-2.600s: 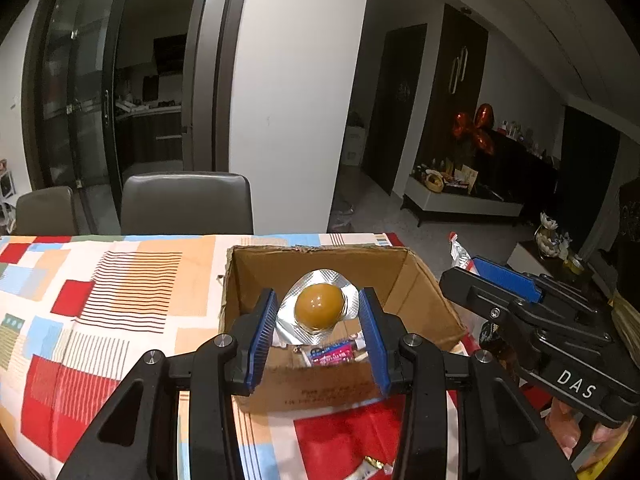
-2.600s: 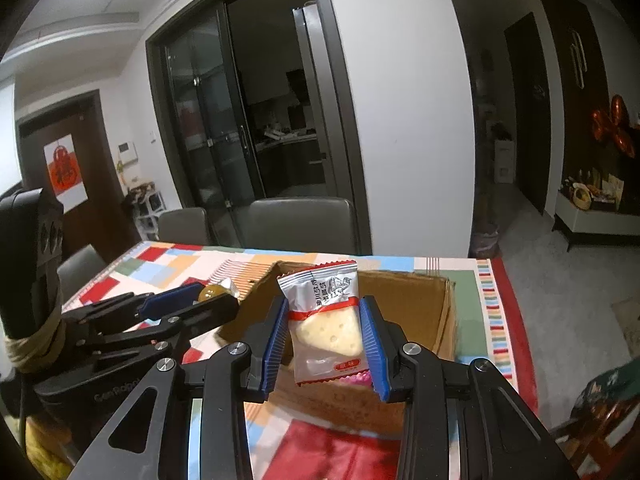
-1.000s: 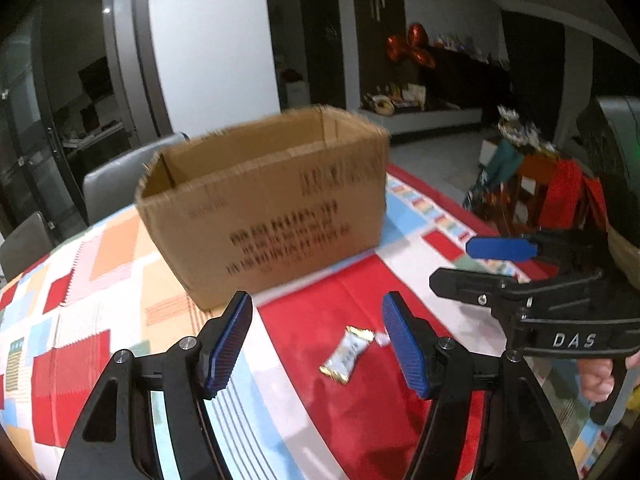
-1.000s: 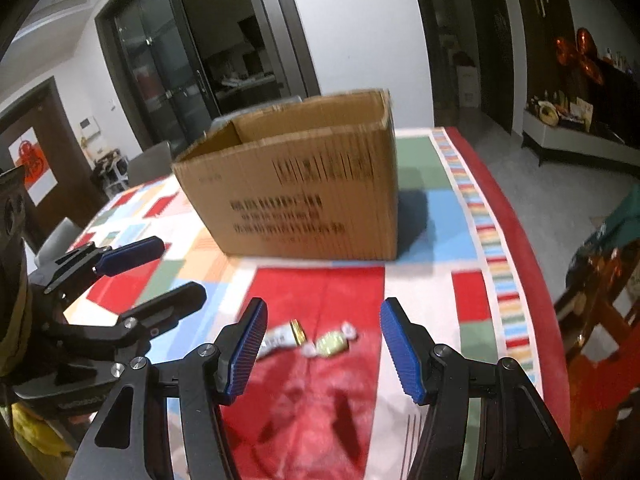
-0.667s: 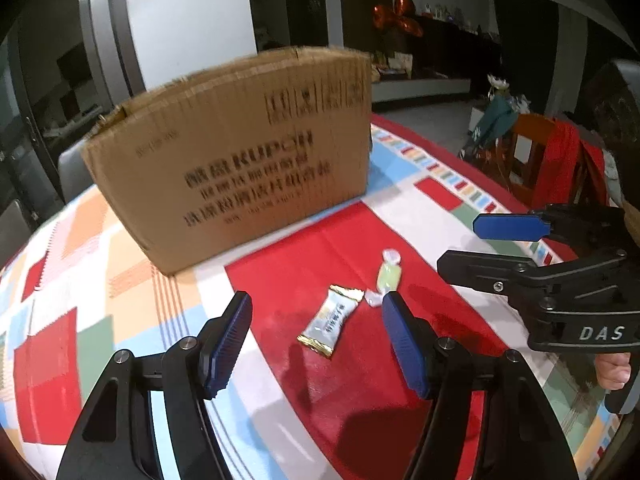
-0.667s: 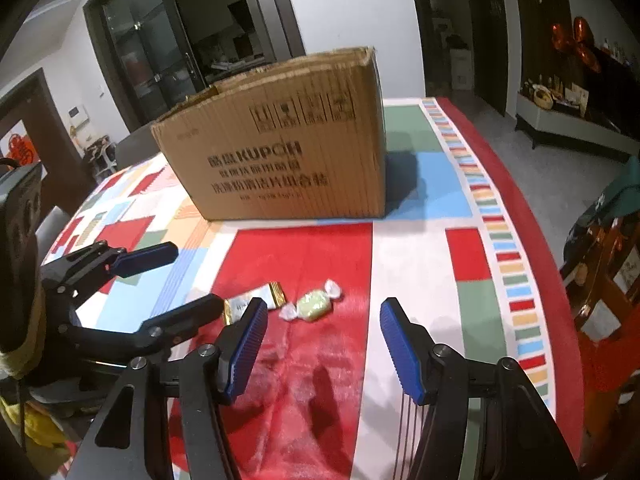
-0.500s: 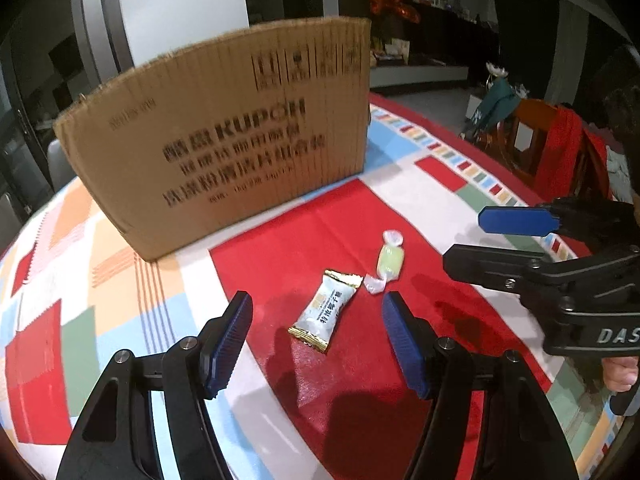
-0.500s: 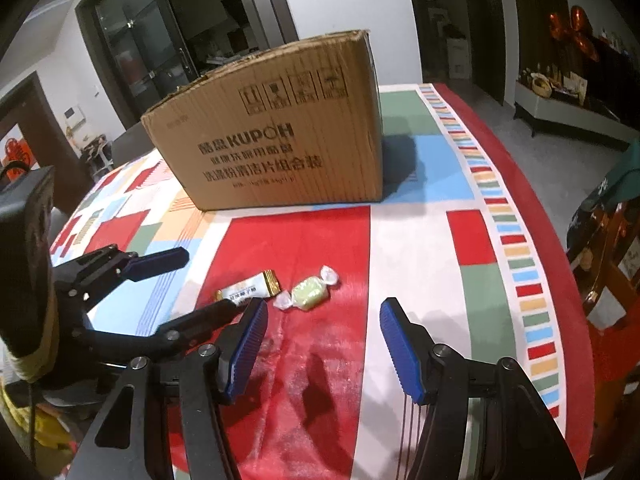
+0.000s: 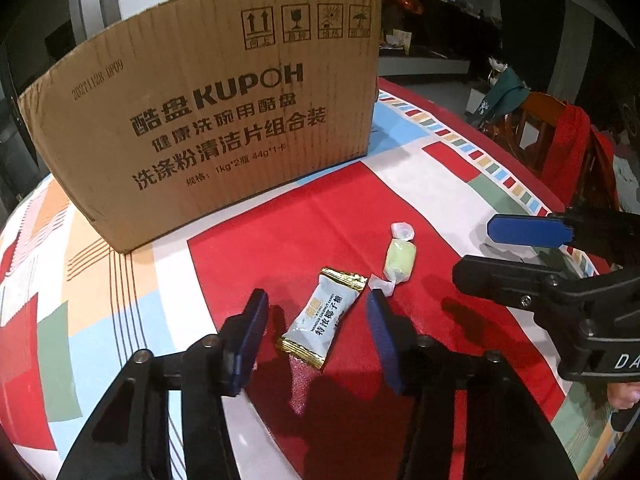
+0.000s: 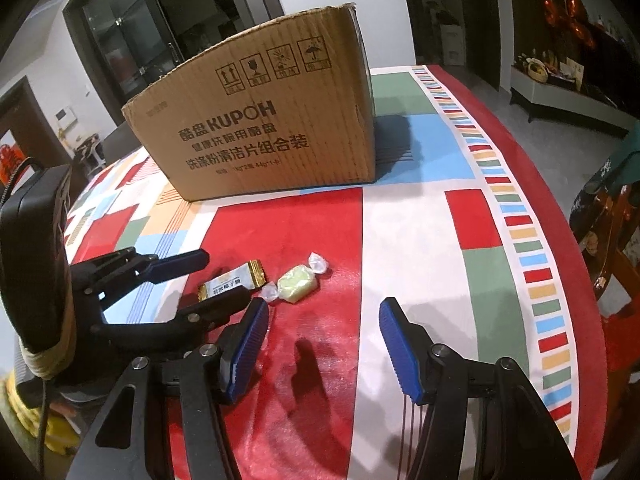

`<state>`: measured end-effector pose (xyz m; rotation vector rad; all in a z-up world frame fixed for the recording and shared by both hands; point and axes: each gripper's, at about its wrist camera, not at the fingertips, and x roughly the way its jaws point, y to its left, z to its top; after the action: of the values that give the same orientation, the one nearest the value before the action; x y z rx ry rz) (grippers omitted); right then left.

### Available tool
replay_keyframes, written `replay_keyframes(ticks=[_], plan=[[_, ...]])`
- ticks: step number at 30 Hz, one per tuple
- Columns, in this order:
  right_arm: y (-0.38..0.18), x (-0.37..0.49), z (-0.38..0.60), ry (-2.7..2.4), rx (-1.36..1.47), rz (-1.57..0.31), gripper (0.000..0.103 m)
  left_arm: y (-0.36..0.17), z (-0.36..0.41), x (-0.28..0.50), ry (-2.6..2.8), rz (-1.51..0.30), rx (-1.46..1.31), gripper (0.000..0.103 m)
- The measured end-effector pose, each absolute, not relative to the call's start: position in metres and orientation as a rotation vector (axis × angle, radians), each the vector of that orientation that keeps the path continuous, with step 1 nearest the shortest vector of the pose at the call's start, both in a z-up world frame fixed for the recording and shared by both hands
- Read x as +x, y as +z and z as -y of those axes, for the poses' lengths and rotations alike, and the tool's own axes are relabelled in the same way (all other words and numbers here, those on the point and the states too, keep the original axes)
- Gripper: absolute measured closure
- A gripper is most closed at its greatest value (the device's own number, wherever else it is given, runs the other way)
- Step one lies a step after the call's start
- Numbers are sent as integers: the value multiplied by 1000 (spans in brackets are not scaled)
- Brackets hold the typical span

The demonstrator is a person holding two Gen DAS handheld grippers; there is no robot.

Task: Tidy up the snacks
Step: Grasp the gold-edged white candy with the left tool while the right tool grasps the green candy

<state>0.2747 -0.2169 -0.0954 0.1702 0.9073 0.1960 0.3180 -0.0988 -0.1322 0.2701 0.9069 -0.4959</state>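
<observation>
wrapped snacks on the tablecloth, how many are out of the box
2. A pale blue gold-ended candy packet lies between the left hand-held gripper fingers; a green twist-wrapped candy lies beside it. The brown cardboard box may hide more.

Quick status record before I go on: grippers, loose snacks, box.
left gripper: open, empty, straddling the white candy bar
right gripper: open, empty, just short of the green candy
white candy bar: flat on red patch of tablecloth, gold-crimped ends
green candy: twist-wrapped, beside the bar; one twisted end at the bar's tip
box: cardboard, upright behind both snacks; inside not visible
</observation>
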Motion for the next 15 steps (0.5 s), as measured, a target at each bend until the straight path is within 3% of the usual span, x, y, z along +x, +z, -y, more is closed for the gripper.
replay_keyframes(ticks=[3,6,10,15], plan=[[-97,276,216,196,172,-913,47,-135,96,319,-499,-923,239,73],[-98,277,214,200,170,-915,47,-137,93,319,-498,-923,212,78],[-99,281,210,210,173,-916,48,-134,85,319,-481,-926,166,82],[-103,290,207,229,199,-928,56,-121,72,314,-443,-898,96,82]])
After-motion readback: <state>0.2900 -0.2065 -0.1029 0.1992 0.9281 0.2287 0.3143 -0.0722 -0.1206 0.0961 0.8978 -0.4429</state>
